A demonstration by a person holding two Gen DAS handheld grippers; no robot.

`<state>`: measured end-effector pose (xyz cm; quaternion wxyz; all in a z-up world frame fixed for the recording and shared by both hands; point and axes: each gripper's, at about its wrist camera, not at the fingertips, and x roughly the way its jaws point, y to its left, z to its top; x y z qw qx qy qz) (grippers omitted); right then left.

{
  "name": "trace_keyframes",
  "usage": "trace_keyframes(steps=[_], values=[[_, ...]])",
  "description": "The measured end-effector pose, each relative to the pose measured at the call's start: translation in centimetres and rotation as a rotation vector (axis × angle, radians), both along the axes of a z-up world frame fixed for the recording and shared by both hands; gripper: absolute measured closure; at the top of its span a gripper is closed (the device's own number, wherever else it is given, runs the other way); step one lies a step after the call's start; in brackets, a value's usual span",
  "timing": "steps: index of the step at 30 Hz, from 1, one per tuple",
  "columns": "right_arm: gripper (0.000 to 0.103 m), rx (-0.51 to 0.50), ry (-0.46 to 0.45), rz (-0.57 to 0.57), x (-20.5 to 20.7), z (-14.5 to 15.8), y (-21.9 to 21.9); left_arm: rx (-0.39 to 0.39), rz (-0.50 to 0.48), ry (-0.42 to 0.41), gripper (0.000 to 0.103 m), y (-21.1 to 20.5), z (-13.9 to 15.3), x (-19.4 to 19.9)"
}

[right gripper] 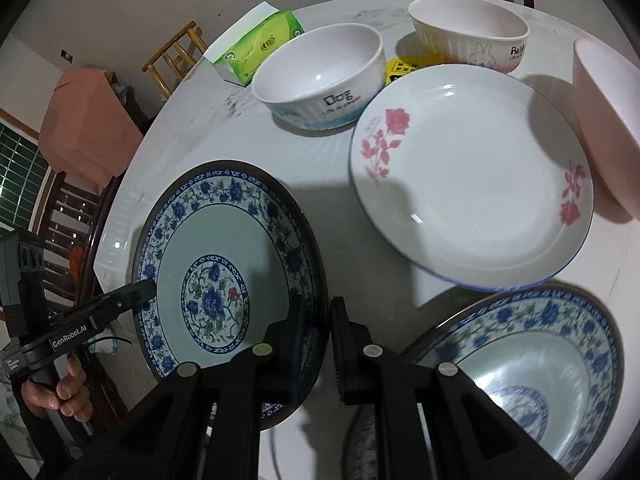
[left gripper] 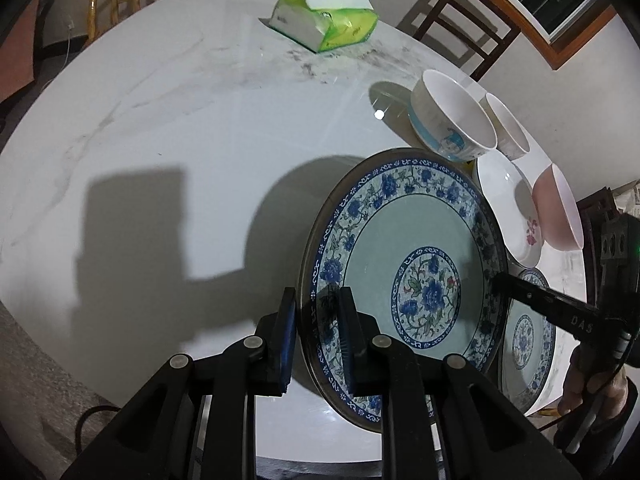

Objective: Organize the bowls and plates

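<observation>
Two blue-patterned plates: one lifted and tilted, clamped at opposite rims by both tongs; left tongs narrow, pinching its near rim, right tongs nearly closed on the far rim. Second blue-patterned plate lies flat on the counter, just beside and partly under the held one. One white plate with pink flowers sits beyond them. Three bowls: a white "Dog" bowl with blue base, a "Rabbit" bowl, and a pink bowl at the right edge, all near the flower plate. One green tissue pack stands well apart toward the far side of the counter. A yellow item peeks out between the two white bowls; cannot tell what it is. Chairs around the counter. A hand grips the left handle. The flower plate and "Dog" bowl crowd the space just beyond the held plate.
</observation>
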<state>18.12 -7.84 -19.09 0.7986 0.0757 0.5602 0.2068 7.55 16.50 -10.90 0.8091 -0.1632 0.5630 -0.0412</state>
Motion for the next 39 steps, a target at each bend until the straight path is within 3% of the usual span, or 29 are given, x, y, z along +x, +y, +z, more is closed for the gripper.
trace_keyframes(steps=[25,39], values=[[0.090,0.021,0.053,-0.016,-1.2,-2.0,4.4,0.058,0.038,0.008,0.087,4.0,-1.5,-1.1],[0.087,0.002,0.008,0.002,-1.7,-1.8,5.1,0.051,0.039,0.008,0.084,4.5,-2.6,-1.1]])
